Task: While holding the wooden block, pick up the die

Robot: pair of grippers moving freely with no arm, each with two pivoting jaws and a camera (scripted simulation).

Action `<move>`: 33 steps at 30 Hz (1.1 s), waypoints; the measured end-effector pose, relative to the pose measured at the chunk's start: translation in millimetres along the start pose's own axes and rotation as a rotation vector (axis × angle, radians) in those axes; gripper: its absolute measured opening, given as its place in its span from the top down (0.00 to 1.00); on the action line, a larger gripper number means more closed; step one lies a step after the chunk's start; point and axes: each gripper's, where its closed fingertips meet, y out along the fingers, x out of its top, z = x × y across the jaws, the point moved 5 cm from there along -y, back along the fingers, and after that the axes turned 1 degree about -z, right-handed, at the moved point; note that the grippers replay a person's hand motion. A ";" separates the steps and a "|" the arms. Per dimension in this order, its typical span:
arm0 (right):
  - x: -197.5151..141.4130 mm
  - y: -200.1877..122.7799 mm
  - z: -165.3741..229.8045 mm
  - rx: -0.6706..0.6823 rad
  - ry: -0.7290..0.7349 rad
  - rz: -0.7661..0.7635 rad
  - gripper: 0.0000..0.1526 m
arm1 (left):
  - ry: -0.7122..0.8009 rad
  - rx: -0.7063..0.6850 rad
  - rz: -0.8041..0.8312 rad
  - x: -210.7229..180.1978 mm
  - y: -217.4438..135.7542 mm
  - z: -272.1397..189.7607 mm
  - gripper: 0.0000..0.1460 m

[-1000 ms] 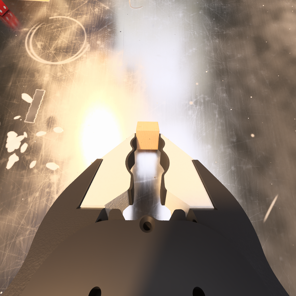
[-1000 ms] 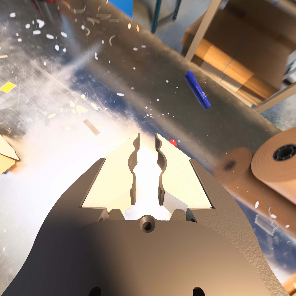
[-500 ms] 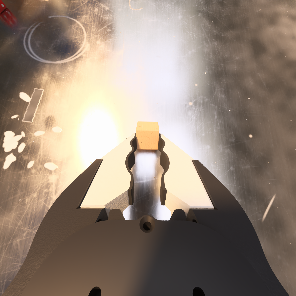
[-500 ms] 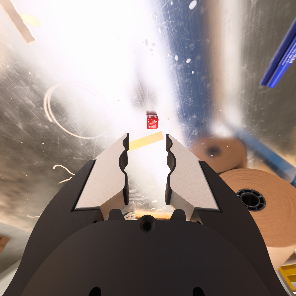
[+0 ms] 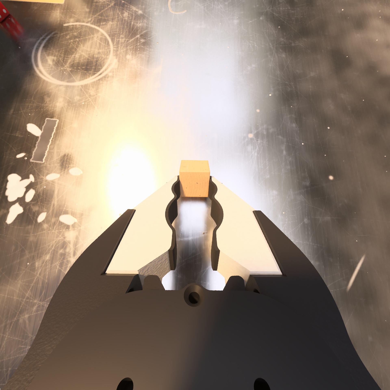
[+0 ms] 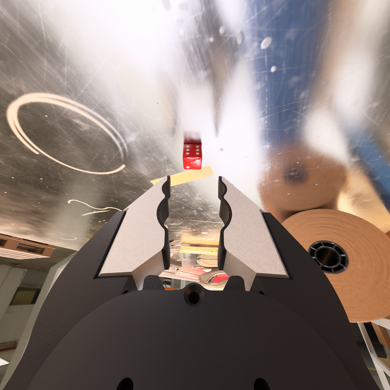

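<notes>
die (image 6: 192, 156): a small red cube with white dots is seen lying on the shiny scratched table (image 6: 63, 200). in the left wrist view it is seen only partly, cut off at the top left corner (image 5: 8, 23).
right gripper (image 6: 193, 179): it is pointed at the die. its two pale fingers (image 6: 145, 213) are spread wide apart, and nothing is held between them. the die is found just past the fingertips, not yet between them and not touched.
yellow strip (image 6: 185, 175): a flat pale yellow strip is laid on the table between the die and the right gripper's tips. its left end is hidden by the left finger.
paper roll (image 6: 346, 263): a big brown roll with a black core is placed to the right of the die and nearer to the camera. its blurry copy is mirrored in the table beside it.
ring mark (image 6: 63, 135): a pale round scratch is drawn on the table to the left of the die.
wooden block (image 5: 194, 179): a small light wood cube is pinched at the tips of the left gripper (image 5: 194, 182). it is pressed on both sides by the pale fingers (image 5: 147, 228), and its far end is left sticking out past them.
white specks (image 5: 19, 190): pale blobs are spotted on the table, far to the left of the block and well apart from the die.
</notes>
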 end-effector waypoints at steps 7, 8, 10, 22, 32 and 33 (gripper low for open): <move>-26.0 15.0 0.0 0.008 0.055 -0.083 0.71 | 0.001 -0.005 -0.001 0.0 0.0 -0.3 0.82; -30.5 16.6 -1.5 0.007 0.064 -0.099 0.71 | 0.001 -0.005 -0.001 0.1 0.0 -0.3 0.82; -34.8 17.9 -4.1 -0.012 0.063 -0.170 0.71 | -0.001 -0.006 -0.001 0.1 0.0 -0.2 0.82; -14.7 21.6 0.4 -0.040 0.005 -0.395 0.72 | -0.031 -0.032 -0.005 0.4 -0.1 1.3 0.82; -13.7 22.0 6.3 -0.032 -0.002 -0.356 0.88 | -0.034 -0.034 -0.006 0.3 -0.1 1.3 0.82; -17.4 19.3 9.4 -0.044 0.007 -0.377 0.88 | -0.035 -0.035 -0.006 0.3 -0.1 1.4 0.82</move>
